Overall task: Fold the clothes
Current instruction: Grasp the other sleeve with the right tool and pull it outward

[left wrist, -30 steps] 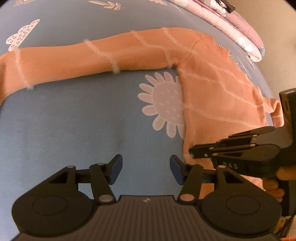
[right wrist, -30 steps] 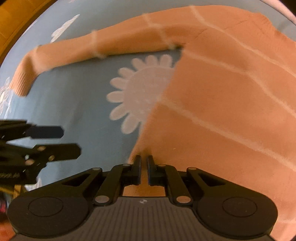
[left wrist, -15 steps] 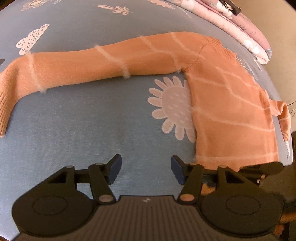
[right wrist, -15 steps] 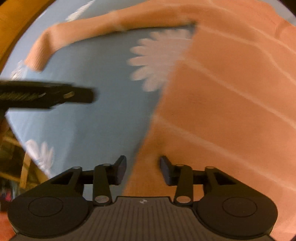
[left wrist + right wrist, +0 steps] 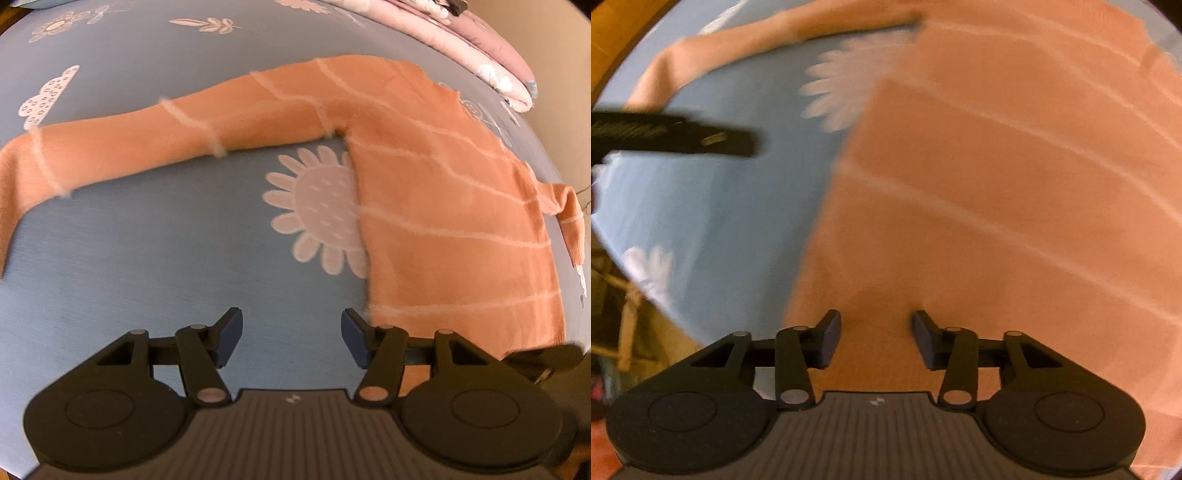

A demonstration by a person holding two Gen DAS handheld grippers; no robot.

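Orange knitted sweater with pale stripes (image 5: 436, 206) lay spread on a blue flower-printed bedsheet (image 5: 147, 258), left gripper (image 5: 291, 334) apart over bare sheet just left of its hem, right gripper (image 5: 876, 334) above its body, jaws opening, nothing clamped.

An orange sweater (image 5: 436, 206) lies spread on the blue flower-print bed (image 5: 147, 258).
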